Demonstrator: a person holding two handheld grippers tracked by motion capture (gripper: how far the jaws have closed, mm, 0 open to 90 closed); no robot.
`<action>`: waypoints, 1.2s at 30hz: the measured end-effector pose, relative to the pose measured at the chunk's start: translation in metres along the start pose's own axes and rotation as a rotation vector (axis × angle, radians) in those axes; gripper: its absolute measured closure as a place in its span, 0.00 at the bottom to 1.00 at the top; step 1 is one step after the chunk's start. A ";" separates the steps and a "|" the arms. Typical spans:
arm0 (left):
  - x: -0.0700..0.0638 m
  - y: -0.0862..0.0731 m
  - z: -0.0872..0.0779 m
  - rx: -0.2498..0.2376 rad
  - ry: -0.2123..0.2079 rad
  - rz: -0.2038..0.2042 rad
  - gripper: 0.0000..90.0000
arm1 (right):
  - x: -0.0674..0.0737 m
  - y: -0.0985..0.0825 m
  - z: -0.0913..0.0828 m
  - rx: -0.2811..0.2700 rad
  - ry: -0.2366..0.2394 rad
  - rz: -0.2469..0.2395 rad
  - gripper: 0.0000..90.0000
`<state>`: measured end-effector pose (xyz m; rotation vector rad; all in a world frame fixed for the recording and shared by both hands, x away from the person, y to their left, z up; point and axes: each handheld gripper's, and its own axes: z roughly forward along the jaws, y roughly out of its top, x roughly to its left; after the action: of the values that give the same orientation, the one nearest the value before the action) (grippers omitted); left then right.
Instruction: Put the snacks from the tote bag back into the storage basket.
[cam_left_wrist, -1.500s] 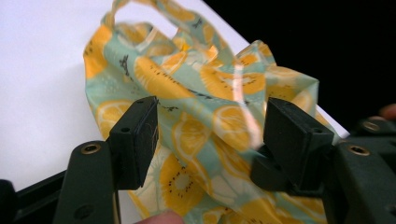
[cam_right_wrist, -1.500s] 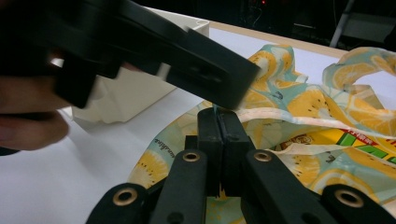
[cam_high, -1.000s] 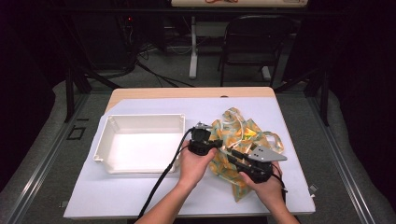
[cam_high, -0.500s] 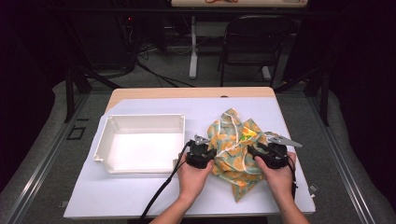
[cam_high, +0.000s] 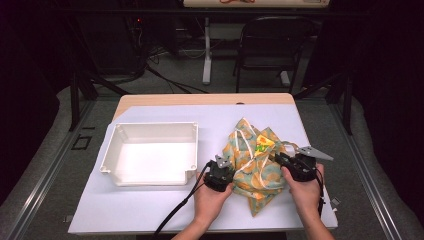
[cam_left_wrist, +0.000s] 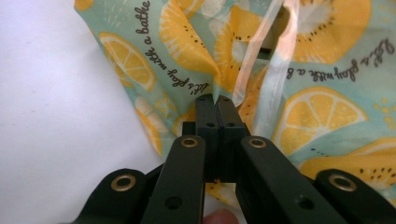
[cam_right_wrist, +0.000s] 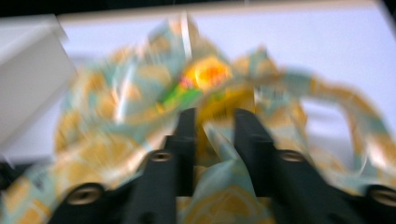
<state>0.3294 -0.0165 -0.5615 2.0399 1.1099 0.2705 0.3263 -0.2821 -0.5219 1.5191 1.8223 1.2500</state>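
Pinching the lemon-print cloth (cam_left_wrist: 187, 56), the left hand-held gripper (cam_left_wrist: 213, 99) reveals lettering.

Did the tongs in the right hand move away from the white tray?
Yes. The right tongs slid rightward, farther from the white tray, toward the table's right edge, with the lemon-print cloth between their jaws.

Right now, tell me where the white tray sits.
In the high view the white tray sits on the left half of the table, just left of the lemon-print cloth and ahead of the left gripper.
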 end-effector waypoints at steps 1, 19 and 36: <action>-0.002 -0.001 0.001 -0.007 0.004 0.010 1.00 | 0.002 0.002 -0.002 -0.030 0.002 0.013 0.65; 0.000 0.002 -0.006 -0.040 0.017 0.011 0.99 | 0.009 -0.005 0.022 0.170 -0.060 -0.017 0.98; -0.007 0.059 -0.038 -0.193 0.018 0.071 0.54 | -0.005 -0.016 0.020 0.236 -0.123 -0.061 0.99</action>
<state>0.3420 -0.0203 -0.4921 1.9109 0.9836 0.4168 0.3352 -0.2796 -0.5458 1.6108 1.9736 0.9176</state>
